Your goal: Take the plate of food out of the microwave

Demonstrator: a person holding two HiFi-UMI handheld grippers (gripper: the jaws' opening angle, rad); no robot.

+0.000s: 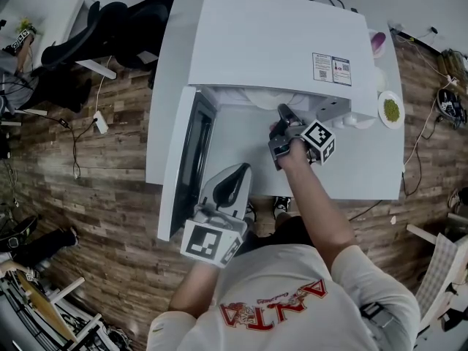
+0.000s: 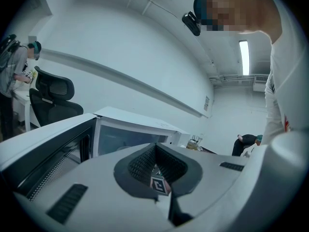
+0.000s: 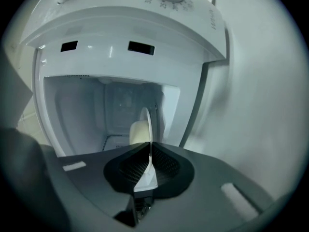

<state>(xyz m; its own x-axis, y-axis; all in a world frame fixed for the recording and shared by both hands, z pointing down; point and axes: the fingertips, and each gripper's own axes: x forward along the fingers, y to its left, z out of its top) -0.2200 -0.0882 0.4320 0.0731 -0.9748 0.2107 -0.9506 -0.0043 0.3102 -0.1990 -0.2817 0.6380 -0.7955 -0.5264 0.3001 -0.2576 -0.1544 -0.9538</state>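
We see a white microwave [image 1: 278, 42], a white table [image 1: 365, 168] and a floor [image 1: 110, 196] of brown wood planks. The plate [image 3: 146, 120] is white, its food [image 3: 137, 132] pale cream. The left gripper [image 2: 155, 146] and right gripper [image 3: 148, 146] are grey with black ribbed pads [image 2: 140, 166]; their cubes [image 1: 319, 141] bear black-and-white square markers. Our shirt [image 1: 292, 284] is white with red lettering.

Microwave [image 1: 278, 46] mouth faces person; door [image 1: 191, 159] swung out at left, blocks that side, left gripper [image 1: 235, 174] just beside door edge; right gripper [image 1: 281, 112] sits in mouth, clamped on plate [image 3: 146, 124] rim; cavity [image 3: 82, 110] has room left of plate; table [image 1: 365, 174] front strip free; small dish [image 1: 390, 110] off to right, well apart.
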